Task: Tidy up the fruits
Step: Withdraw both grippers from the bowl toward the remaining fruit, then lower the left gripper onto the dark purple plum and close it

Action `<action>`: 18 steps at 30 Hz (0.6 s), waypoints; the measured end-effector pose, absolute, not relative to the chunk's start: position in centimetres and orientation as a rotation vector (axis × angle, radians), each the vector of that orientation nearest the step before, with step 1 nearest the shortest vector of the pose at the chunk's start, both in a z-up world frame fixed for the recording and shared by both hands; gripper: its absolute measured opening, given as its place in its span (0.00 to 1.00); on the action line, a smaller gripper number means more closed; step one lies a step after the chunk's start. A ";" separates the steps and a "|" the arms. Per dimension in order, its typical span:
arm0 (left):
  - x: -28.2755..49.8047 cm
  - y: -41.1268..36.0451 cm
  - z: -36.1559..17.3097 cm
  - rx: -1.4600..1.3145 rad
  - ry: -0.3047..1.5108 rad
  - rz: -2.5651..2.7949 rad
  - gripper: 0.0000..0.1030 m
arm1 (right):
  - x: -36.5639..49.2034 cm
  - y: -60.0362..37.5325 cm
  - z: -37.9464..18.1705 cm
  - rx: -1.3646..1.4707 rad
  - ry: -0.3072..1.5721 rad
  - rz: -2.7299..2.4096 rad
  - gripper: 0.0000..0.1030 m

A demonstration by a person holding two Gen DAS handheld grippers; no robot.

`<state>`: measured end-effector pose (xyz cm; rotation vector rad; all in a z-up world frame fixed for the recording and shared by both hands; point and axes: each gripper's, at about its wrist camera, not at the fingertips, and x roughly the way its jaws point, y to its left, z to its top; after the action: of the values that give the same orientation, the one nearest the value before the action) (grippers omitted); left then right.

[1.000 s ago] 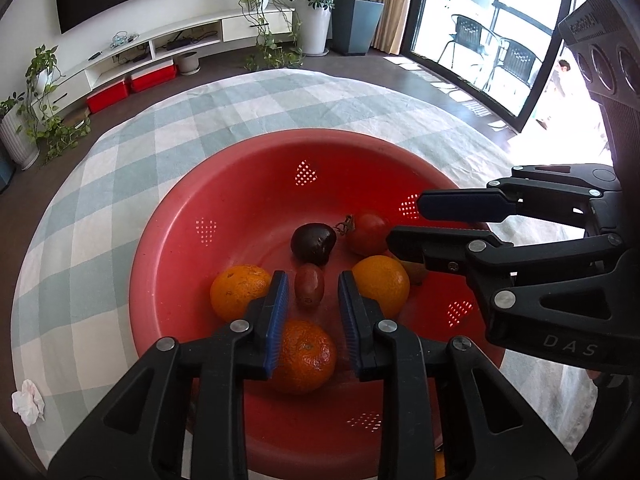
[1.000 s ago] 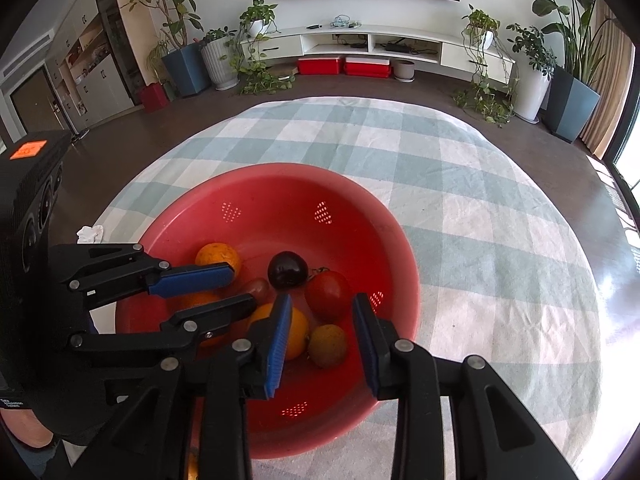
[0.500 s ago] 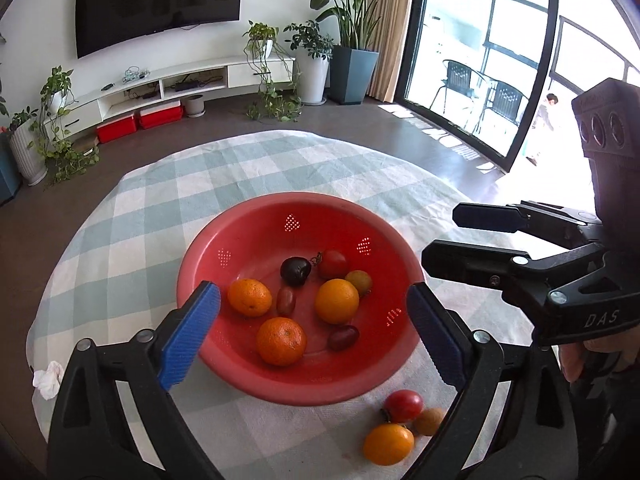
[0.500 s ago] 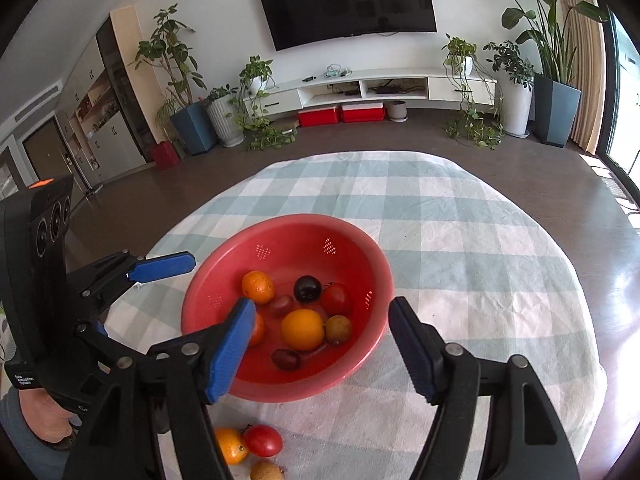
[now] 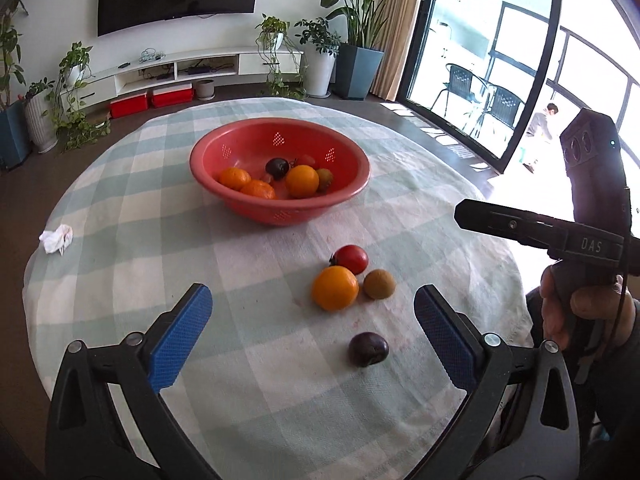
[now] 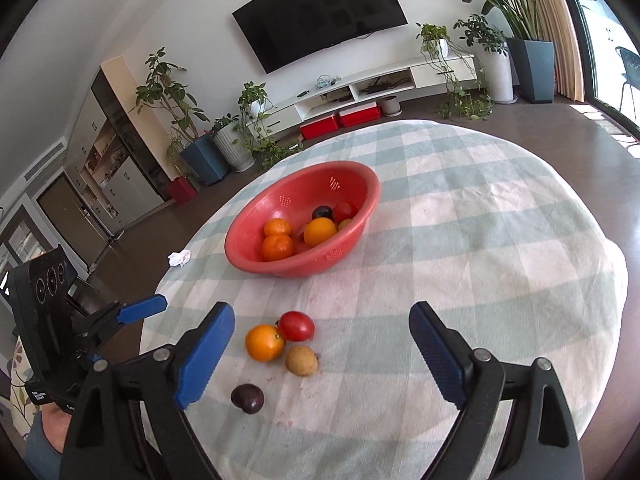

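Observation:
A red perforated bowl (image 5: 280, 212) (image 6: 280, 268) stands mid-table with several oranges, a dark plum and tomatoes inside. Nearer on the checked cloth lie an orange (image 5: 335, 288) (image 6: 265, 342), a red tomato (image 5: 351, 259) (image 6: 296, 326), a tan fruit (image 5: 379, 284) (image 6: 301, 360) and a dark plum (image 5: 368, 349) (image 6: 247, 398). My left gripper (image 5: 312, 320) (image 6: 136, 312) hovers short of these loose fruits, its jaws wide and still opening, holding nothing. My right gripper (image 6: 320, 336) (image 5: 480, 216) hangs beside it, jaws also opening and holding nothing.
The round table carries a pale green checked cloth (image 5: 160, 240); its edge curves close on both sides. A crumpled white tissue (image 5: 56, 239) (image 6: 179, 258) lies at the left. A person's hand (image 5: 580, 308) grips the right tool. Plants and a TV cabinet stand beyond.
Both grippers have drawn back from just above the bowl toward the near table edge. Their jaws went from nearly shut to wide. The loose fruits on the cloth have come into view.

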<state>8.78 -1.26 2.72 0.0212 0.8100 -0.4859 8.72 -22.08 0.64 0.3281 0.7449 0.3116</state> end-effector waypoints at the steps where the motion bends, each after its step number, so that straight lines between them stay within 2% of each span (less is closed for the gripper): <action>1: 8.2 -1.3 2.3 0.014 0.819 -0.485 1.00 | 8.3 -22.1 0.3 0.338 0.748 0.307 0.89; 6: 5.8 -3.1 0.7 0.053 0.863 -0.501 1.00 | 6.8 -22.2 -0.5 0.365 0.745 0.301 0.89; 18: 7.3 -5.1 -1.1 0.064 0.924 -0.464 0.99 | 5.7 -22.6 -1.2 0.340 0.738 0.257 0.88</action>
<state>7.29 -5.07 -1.09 0.0641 0.9238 -0.4639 5.69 -22.61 -1.17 0.3398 0.7381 0.2568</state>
